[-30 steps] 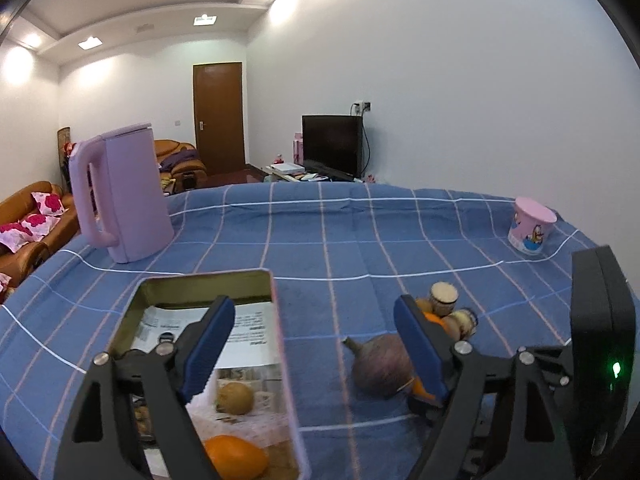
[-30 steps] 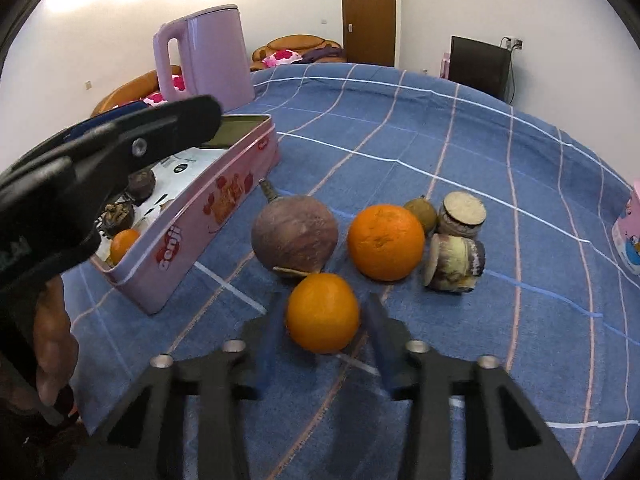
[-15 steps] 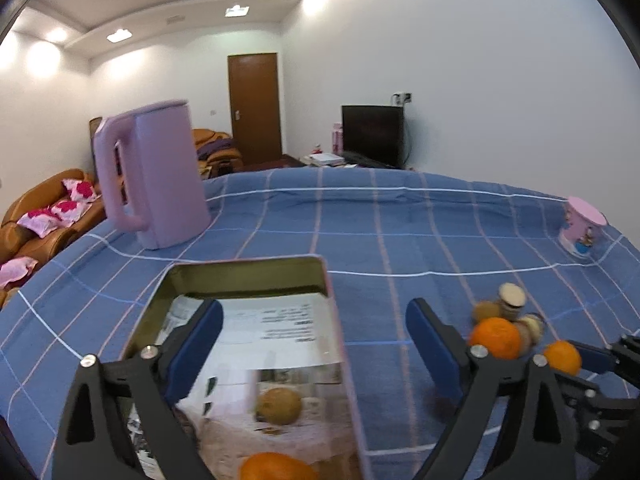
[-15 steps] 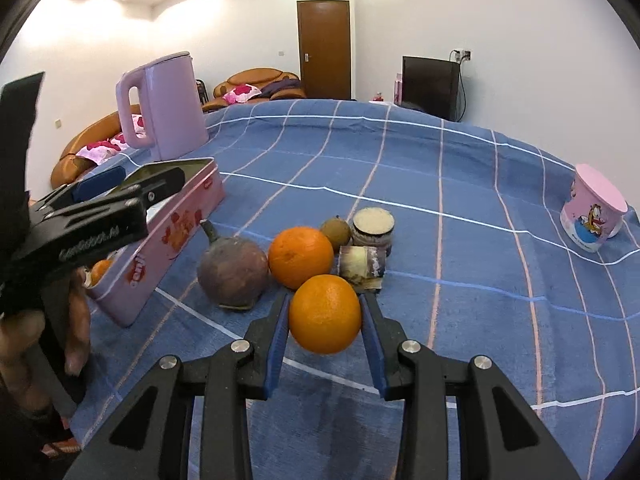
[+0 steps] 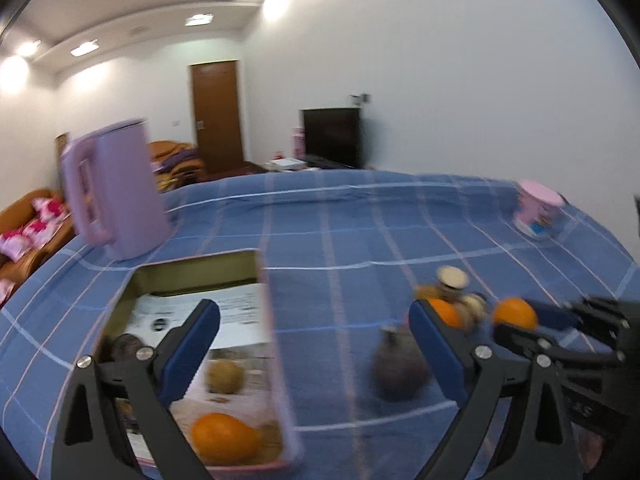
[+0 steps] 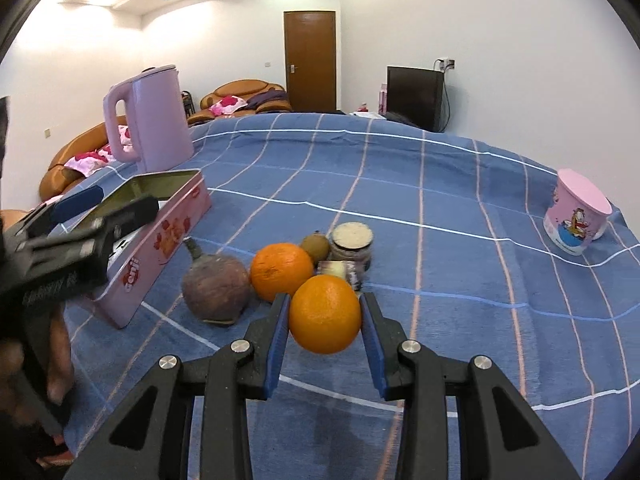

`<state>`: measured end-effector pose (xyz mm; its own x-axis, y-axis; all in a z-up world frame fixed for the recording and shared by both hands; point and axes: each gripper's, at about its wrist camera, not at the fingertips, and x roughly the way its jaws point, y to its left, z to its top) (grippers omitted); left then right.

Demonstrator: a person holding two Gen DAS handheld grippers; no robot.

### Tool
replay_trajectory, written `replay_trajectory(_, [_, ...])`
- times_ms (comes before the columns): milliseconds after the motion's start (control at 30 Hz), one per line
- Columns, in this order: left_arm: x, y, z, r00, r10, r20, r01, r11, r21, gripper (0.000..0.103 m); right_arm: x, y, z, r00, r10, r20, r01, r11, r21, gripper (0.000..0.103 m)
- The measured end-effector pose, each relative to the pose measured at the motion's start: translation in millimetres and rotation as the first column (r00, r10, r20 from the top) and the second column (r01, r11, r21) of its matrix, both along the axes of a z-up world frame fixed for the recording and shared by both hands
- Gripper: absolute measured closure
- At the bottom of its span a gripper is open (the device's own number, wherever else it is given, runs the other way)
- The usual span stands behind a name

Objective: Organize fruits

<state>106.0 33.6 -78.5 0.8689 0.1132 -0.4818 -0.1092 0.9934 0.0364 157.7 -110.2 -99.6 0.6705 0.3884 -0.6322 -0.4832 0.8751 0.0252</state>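
My right gripper (image 6: 324, 312) is shut on an orange (image 6: 325, 314) and holds it above the blue cloth; the same orange (image 5: 515, 312) shows at the right of the left wrist view. On the cloth behind it lie a second orange (image 6: 281, 271), a dull purple fruit (image 6: 216, 290) and a small brown fruit (image 6: 315, 243). The pink tin box (image 5: 276, 352) holds an orange (image 5: 224, 438) and a brown fruit (image 5: 224, 376). My left gripper (image 5: 316, 344) stands wide open over the tin's right edge, holding nothing.
A lilac kettle (image 6: 148, 116) stands behind the tin (image 6: 160, 248). Two small jars (image 6: 352, 240) sit by the fruit, one on its side. A pink cup (image 6: 576, 216) stands at the far right. A hand (image 6: 36, 360) holds the left gripper at the left edge.
The right gripper has lifted the orange off the cloth and drawn it back from the pile. The left gripper's jaws have widened and it has shifted over the tin.
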Motion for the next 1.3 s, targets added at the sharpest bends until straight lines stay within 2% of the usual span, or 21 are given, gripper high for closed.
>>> replay_trajectory(167, [13.5,-12.1,-8.9,0.993,-0.081,-0.085,0.079,0.997,-0.020,0.008,0.8,-2.1,0.9,1.000,-0.015,0.004,0.015,1.000,0.015,0.066])
replay_trajectory(367, [29.1,-18.9,-19.6,0.974,-0.133,-0.186,0.125,0.991,-0.054,0.027,0.2,-6.4,0.8,1.000,-0.014,0.002,0.014,1.000,0.028,0.066])
replay_trajectory(467, [34.1,-24.0,-24.6,0.962,-0.165,-0.218,0.153,0.986,-0.072,0.030,1.6,-7.5,0.2,1.000,-0.015,-0.006,0.015,0.999,0.034,0.066])
replay_trajectory(533, [36.2,-26.3,-27.1,0.956,-0.185,-0.230,0.170,0.982,-0.084,0.036,2.2,-7.3,-0.2,1.000,-0.012,-0.010,0.013,0.999,0.035,0.066])
replay_trajectory(600, [35.3,-28.9,-27.1,0.949,-0.221,-0.224,0.202,0.974,-0.104,0.054,2.2,-7.4,-0.4,1.000,-0.012,-0.010,0.013,0.999,0.035,0.066])
replay_trajectory(633, [33.1,-30.1,-26.2,0.949,-0.228,-0.219,0.211,0.972,-0.100,0.056,2.1,-7.4,-0.2,1.000,-0.012,-0.009,0.013,0.999,0.036,0.066])
replay_trajectory(733, [29.8,-33.9,-24.1,0.953,-0.217,-0.211,0.207,0.976,-0.069,0.058,0.7,-7.7,0.3,1.000,-0.011,-0.001,0.011,0.999,0.039,0.066])
replay_trajectory(1067, [26.3,-20.6,-21.5,0.968,-0.178,-0.177,0.162,0.981,-0.106,0.059,-6.3,-10.5,5.6,0.999,-0.004,0.039,0.001,0.998,0.066,0.066])
replay_trajectory(1300, [16.5,-19.2,-14.5,0.982,-0.149,-0.120,0.140,0.987,-0.077,0.059,-12.5,-9.6,9.1,0.997,0.009,0.077,-0.014,0.997,0.071,0.066])
